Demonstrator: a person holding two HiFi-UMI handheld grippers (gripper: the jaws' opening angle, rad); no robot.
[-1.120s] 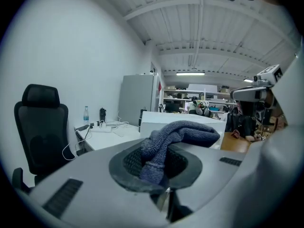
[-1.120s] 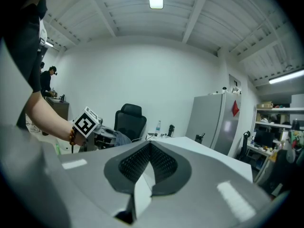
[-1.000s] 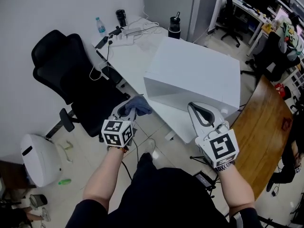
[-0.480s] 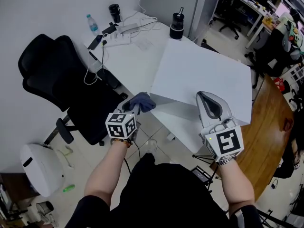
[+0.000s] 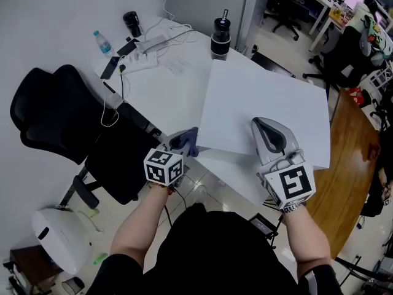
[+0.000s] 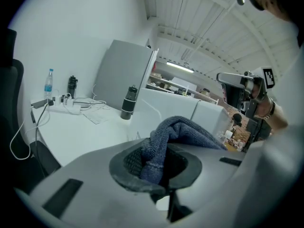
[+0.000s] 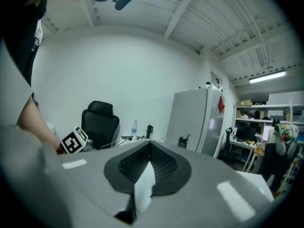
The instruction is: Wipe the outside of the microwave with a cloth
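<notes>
The white microwave (image 5: 264, 109) stands on the white table (image 5: 159, 85), its top facing me. A blue-grey cloth (image 5: 186, 141) is pinched in my left gripper (image 5: 178, 143), which sits at the microwave's near left corner. In the left gripper view the cloth (image 6: 175, 132) bunches up out of the jaws of the left gripper (image 6: 159, 167), with the microwave (image 6: 161, 106) just beyond. My right gripper (image 5: 268, 128) hovers over the near edge of the microwave's top, jaws together and empty. The right gripper (image 7: 149, 148) shows its pads meeting at the tip.
A black office chair (image 5: 67, 128) stands left of the table. At the table's far side are a black tumbler (image 5: 220, 40), a water bottle (image 5: 101, 42) and a power strip (image 5: 144, 45) with cables. A wooden table (image 5: 347, 165) lies to the right.
Both grippers have moved forward to the microwave. The left one brought the cloth down to its near left corner, and the right one now reaches over its top.
</notes>
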